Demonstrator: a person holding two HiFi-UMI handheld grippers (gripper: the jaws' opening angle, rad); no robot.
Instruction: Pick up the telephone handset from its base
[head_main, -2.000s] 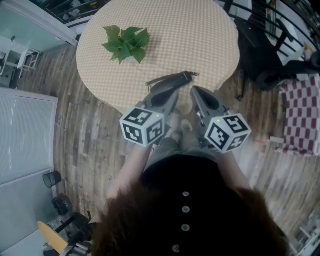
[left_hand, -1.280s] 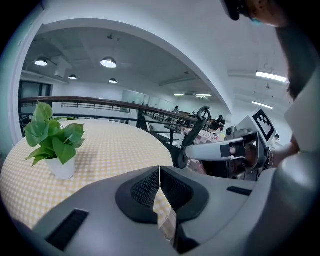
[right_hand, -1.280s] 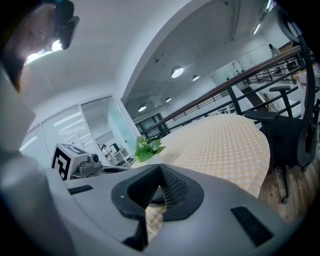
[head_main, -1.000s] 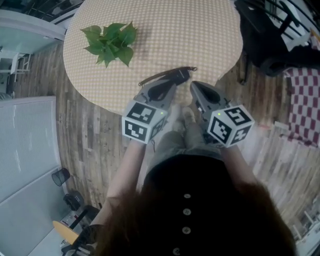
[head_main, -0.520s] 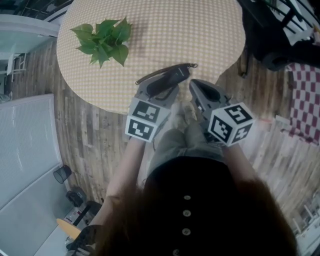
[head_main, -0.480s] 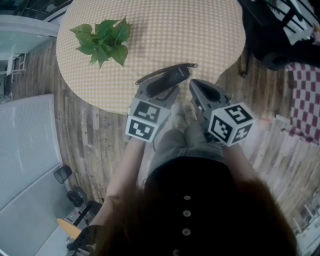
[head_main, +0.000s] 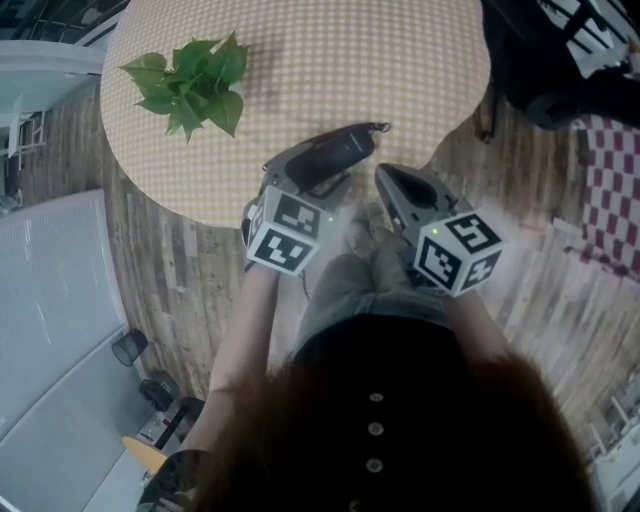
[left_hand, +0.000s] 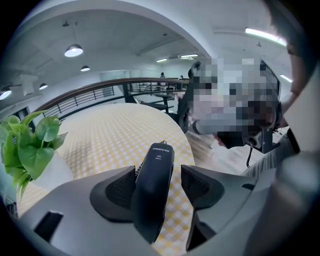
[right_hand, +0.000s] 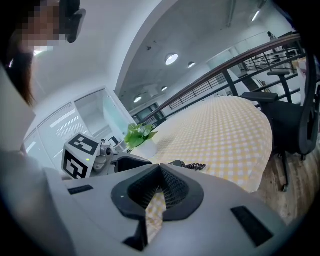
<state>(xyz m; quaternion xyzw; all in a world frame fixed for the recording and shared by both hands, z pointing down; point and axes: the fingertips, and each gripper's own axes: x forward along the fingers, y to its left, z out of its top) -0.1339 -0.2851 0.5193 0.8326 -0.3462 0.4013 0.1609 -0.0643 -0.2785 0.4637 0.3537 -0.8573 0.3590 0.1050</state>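
My left gripper (left_hand: 158, 171) tips steeply downward. Its jaws have just been opening and now stand wide, with the handset (left_hand: 154, 192) lying between them and a clear gap at the right pad, so nothing is clamped. My right gripper (right_hand: 160, 169) points only shallowly down, its jaws closed tip to tip on nothing. My left forearm (head_main: 248, 325) and right forearm (head_main: 472, 322) angle inward, holding both grippers close in front of my body.
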